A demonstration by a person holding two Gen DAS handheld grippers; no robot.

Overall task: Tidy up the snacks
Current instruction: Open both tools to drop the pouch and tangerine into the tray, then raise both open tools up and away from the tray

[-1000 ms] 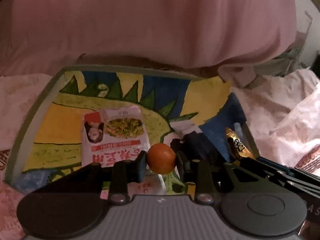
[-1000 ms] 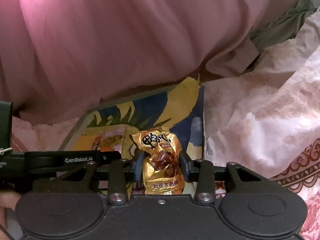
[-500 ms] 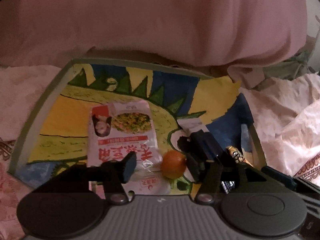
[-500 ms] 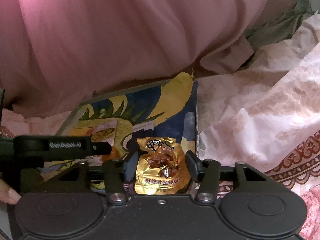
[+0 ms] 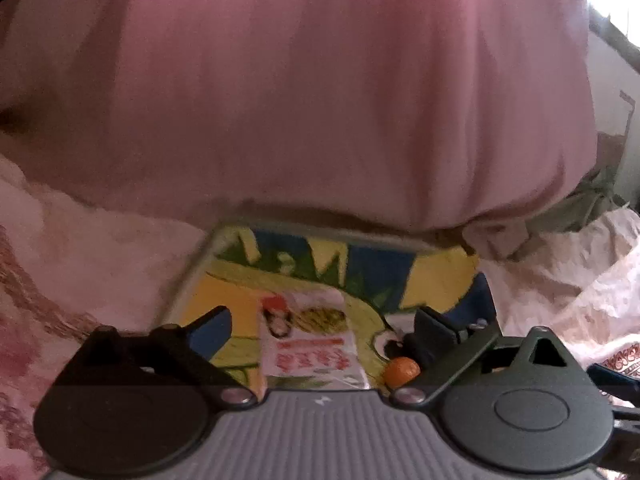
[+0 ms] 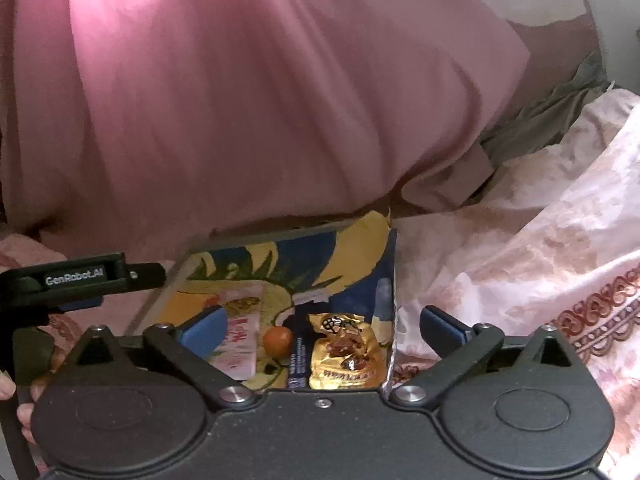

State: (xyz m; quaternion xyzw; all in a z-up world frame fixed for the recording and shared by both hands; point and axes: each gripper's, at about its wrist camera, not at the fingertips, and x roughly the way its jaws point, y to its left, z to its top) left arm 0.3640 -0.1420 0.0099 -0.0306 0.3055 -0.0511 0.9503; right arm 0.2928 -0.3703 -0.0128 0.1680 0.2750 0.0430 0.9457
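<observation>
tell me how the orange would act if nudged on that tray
The orange looks round and smooth, so it would probably roll. It sits loose on the flat tray, with little beside it to stop it. Likely firm enough for a gentle grip.

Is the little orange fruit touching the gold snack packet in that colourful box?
Apart. In the right wrist view the orange fruit sits left of the gold snack packet, with a dark blue packet lying plainly between them.

Orange [image 6: 277, 341] between two packets [image 6: 346, 356] [image 6: 240, 332] in tray [image 6: 280, 236]
</observation>
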